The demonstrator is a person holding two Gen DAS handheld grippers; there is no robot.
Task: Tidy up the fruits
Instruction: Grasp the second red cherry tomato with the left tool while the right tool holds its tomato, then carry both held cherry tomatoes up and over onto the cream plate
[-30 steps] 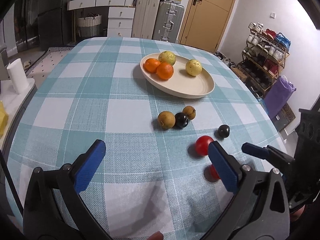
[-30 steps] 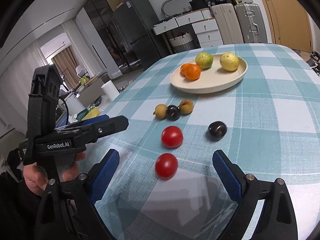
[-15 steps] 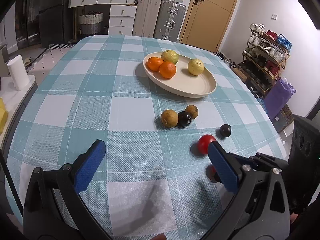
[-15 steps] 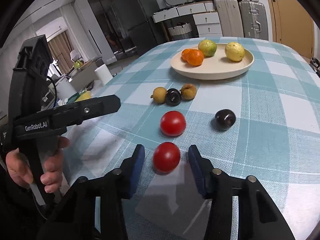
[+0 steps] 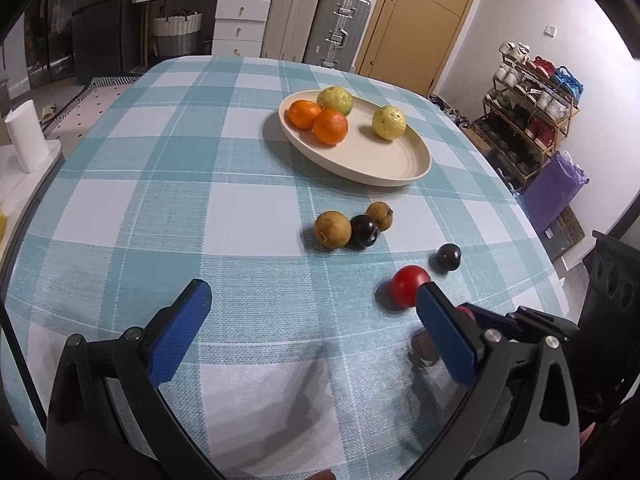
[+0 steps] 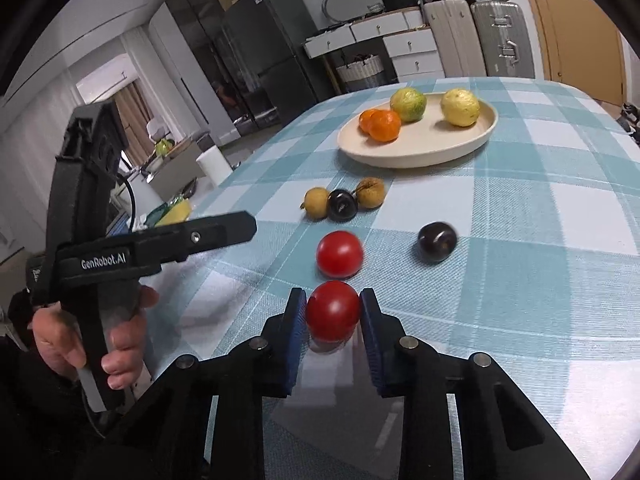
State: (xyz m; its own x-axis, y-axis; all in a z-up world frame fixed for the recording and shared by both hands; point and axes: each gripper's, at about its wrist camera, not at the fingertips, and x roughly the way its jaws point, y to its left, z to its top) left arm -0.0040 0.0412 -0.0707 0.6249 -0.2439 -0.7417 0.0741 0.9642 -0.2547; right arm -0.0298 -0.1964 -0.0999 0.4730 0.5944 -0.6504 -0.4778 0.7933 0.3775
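Observation:
My right gripper is shut on a red tomato, its blue pads pressed on both sides just above the cloth. A second red tomato lies just beyond it, and a dark plum sits to the right. Two brownish fruits and another dark plum cluster further on. A cream plate holds two oranges and two yellow-green fruits. My left gripper hovers open over the near table, with nothing between its fingers. The free tomato shows by its right finger.
The checked teal tablecloth covers the whole table. A hand holds the left gripper's handle at the left of the right wrist view. Suitcases, drawers and a shoe rack stand beyond the table's far edges.
My right gripper has closed from wide open onto the nearer red tomato. The left gripper stays open and has barely shifted.

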